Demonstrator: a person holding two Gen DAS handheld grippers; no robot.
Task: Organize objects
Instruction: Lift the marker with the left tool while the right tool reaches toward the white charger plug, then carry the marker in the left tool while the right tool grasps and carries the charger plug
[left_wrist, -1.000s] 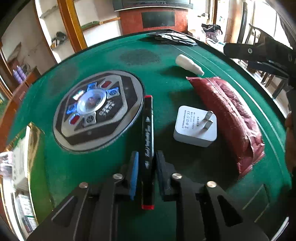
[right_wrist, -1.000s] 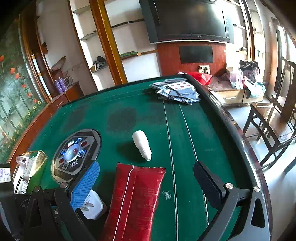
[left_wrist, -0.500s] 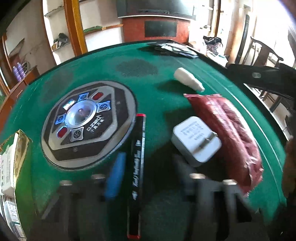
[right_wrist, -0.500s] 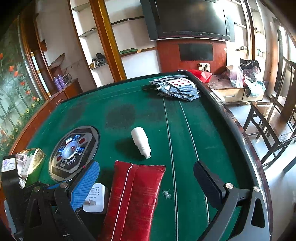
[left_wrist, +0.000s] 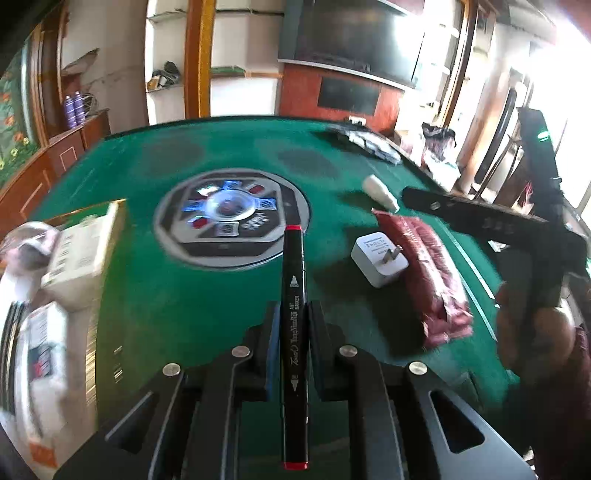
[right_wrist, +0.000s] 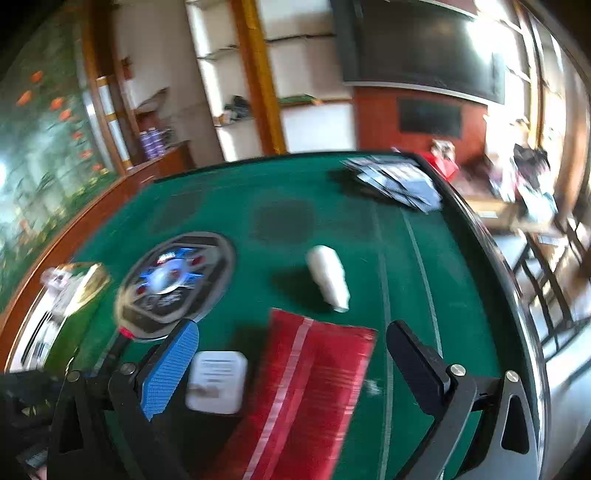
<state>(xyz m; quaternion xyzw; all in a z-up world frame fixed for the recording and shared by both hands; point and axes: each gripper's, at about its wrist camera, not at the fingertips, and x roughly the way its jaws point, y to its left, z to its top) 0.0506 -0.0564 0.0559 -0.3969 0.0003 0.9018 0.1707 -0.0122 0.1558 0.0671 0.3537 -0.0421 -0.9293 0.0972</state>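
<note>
Left hand-held gripper (left_wrist: 291, 332) pinches the black marker (left_wrist: 294, 317) clear of the green tabletop (left_wrist: 184, 295); I keep it level while carrying. Right hand-held gripper (right_wrist: 291, 354) hangs spread over the red pouch (right_wrist: 306, 387).

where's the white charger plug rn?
On the green table, the white charger plug lies against the left edge of the red pouch, right of the marker; the right wrist view shows it too, bottom centre-left.
</note>
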